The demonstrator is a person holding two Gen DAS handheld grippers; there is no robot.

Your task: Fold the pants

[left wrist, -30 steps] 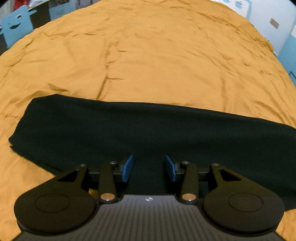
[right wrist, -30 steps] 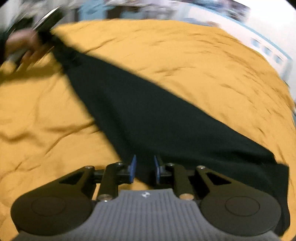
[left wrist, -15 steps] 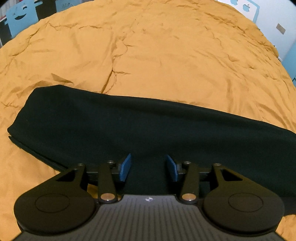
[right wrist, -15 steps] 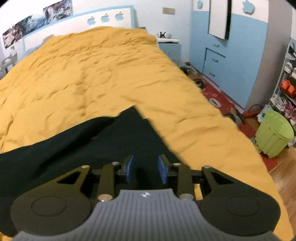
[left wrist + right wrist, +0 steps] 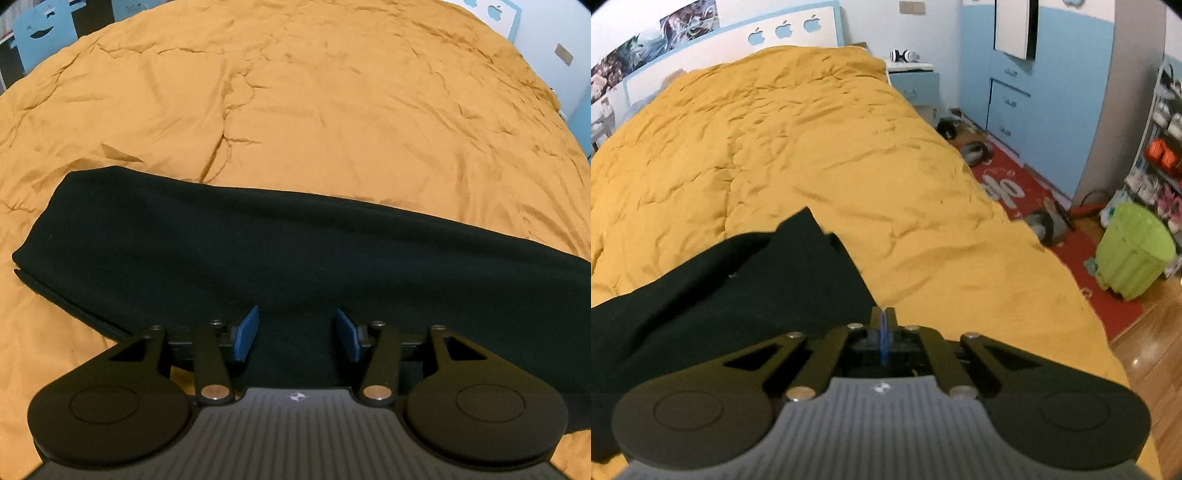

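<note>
Black pants (image 5: 295, 251) lie folded lengthwise as one long band across the orange duvet (image 5: 332, 110). My left gripper (image 5: 296, 332) hovers over the band's near edge. Its jaws are opening and the blue pads (image 5: 246, 334) stand apart over the cloth without pressing on it. In the right wrist view the pants' end (image 5: 757, 288) lies to the left, with one corner sticking up. My right gripper (image 5: 882, 321) sits at that end's right edge with its pads closed together, and the cloth's edge runs in under them.
The bed's right edge drops to a red rug (image 5: 1034, 199) and wooden floor. A green bin (image 5: 1134, 251), shoes, a blue wardrobe (image 5: 1052, 92) and a nightstand (image 5: 916, 85) stand beyond it. A blue chair (image 5: 40, 37) stands past the bed's far left.
The right gripper swung from over the pants' middle to their right end and closed its jaws there. The left gripper stayed in place while its jaws widened.
</note>
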